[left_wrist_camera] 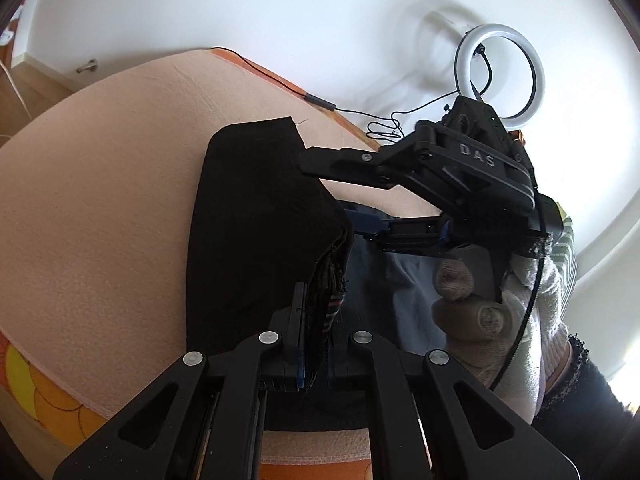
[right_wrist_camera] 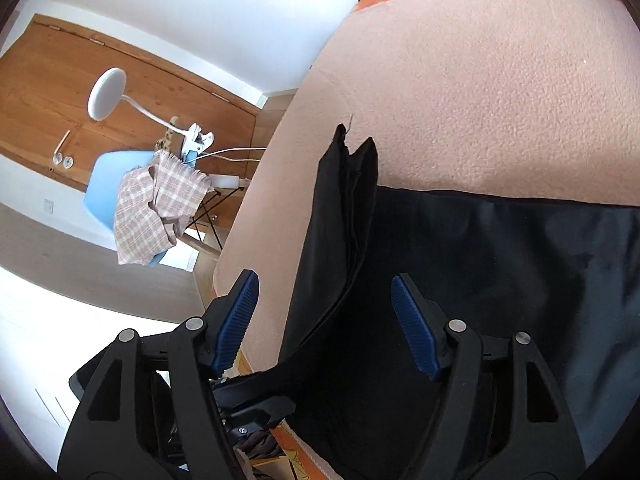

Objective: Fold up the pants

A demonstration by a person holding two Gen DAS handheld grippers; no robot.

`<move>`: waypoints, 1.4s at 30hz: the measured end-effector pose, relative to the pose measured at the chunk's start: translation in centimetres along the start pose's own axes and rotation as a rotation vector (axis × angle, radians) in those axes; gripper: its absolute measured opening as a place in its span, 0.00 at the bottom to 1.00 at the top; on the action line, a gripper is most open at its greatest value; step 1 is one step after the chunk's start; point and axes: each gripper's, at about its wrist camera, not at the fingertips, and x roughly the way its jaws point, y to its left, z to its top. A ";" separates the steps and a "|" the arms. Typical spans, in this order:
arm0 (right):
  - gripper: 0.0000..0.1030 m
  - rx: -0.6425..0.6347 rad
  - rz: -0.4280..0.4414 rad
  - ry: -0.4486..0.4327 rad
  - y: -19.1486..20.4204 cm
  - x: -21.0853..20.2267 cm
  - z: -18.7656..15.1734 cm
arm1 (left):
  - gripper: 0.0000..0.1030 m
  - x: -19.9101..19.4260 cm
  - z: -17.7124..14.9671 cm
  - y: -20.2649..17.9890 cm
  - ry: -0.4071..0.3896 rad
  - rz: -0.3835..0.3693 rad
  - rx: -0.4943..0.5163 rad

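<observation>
left gripper (left_wrist_camera: pixel 316 364) clamped on pants (left_wrist_camera: pixel 256 216) edge | right gripper (right_wrist_camera: pixel 324 324) wide open over pants, holding nothing

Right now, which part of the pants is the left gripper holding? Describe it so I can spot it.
On the peach fleece blanket lie the black fabric pants. The left gripper is shut on their near thick edge, lifted off the blanket. Frayed layers with striped lining show there, unlike the smooth flat cloth around it.

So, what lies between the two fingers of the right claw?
Black pants fabric fills the gap of the open right claw, seen in the right wrist view.
</observation>
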 end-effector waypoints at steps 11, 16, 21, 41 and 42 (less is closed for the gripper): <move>0.06 -0.068 -0.103 -0.107 -0.1 -2.7 -0.7 | 0.05 1.0 -0.5 -3.7 0.033 -0.047 0.078; 0.05 -0.105 -0.169 -0.171 0.1 -6.0 -1.7 | 0.05 1.7 -0.9 -6.7 0.048 -0.074 0.153; 0.05 -0.106 -0.207 -0.236 -0.6 -10.0 -2.7 | 0.05 2.6 -1.5 -9.9 0.070 -0.122 0.214; 0.05 0.005 -0.322 -0.395 -6.9 -22.3 -8.4 | 0.21 5.4 -3.7 -18.7 0.253 -0.272 0.335; 0.05 0.009 -0.324 -0.399 -7.1 -22.6 -8.6 | 0.22 4.7 -3.8 -18.6 0.259 -0.289 0.333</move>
